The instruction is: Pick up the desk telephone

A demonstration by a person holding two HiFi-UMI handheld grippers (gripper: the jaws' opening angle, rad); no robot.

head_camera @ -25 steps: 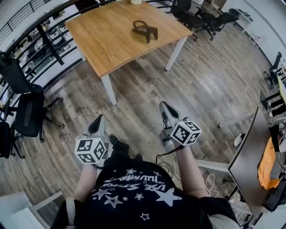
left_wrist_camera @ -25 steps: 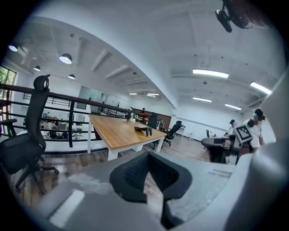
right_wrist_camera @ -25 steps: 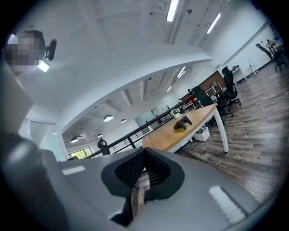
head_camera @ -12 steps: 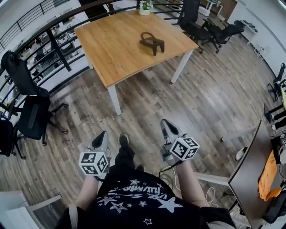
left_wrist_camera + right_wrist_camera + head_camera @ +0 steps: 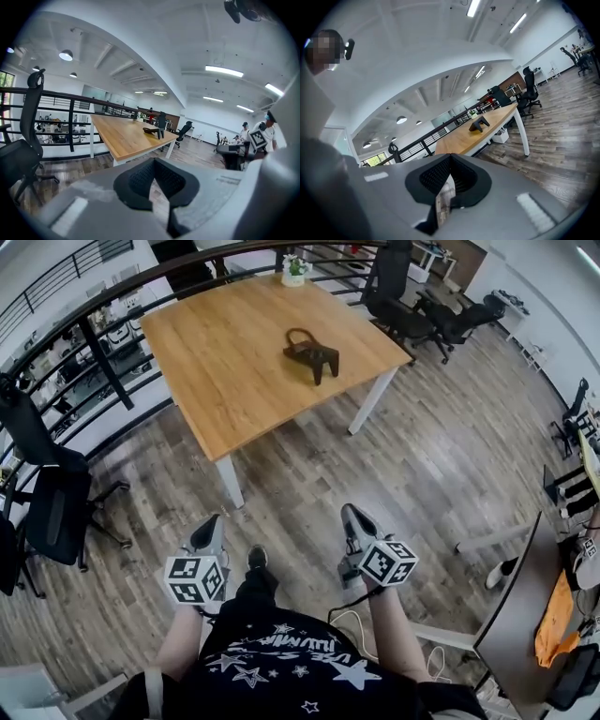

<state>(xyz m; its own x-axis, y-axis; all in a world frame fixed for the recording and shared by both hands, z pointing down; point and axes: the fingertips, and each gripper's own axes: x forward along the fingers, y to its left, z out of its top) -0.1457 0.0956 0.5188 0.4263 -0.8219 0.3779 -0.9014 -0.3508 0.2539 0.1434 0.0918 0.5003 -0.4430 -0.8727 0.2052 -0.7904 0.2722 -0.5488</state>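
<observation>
Telephone [image 5: 312, 354] sits on the worktop [image 5: 216, 381], with the left gripper [image 5: 209, 523] and right gripper [image 5: 352, 514] well short of the worktop, both pressed together and empty, so best walk closer, then spread the jaws before reaching.

A black star-printed T-shirt [image 5: 281, 676]; grey left tongs [image 5: 208, 521] and right tongs [image 5: 352, 512] bear black-and-white marker cubes [image 5: 195, 577] [image 5: 389, 562].

Upside-down lettering on black shirt [image 5: 281, 682], too blurred to read
</observation>
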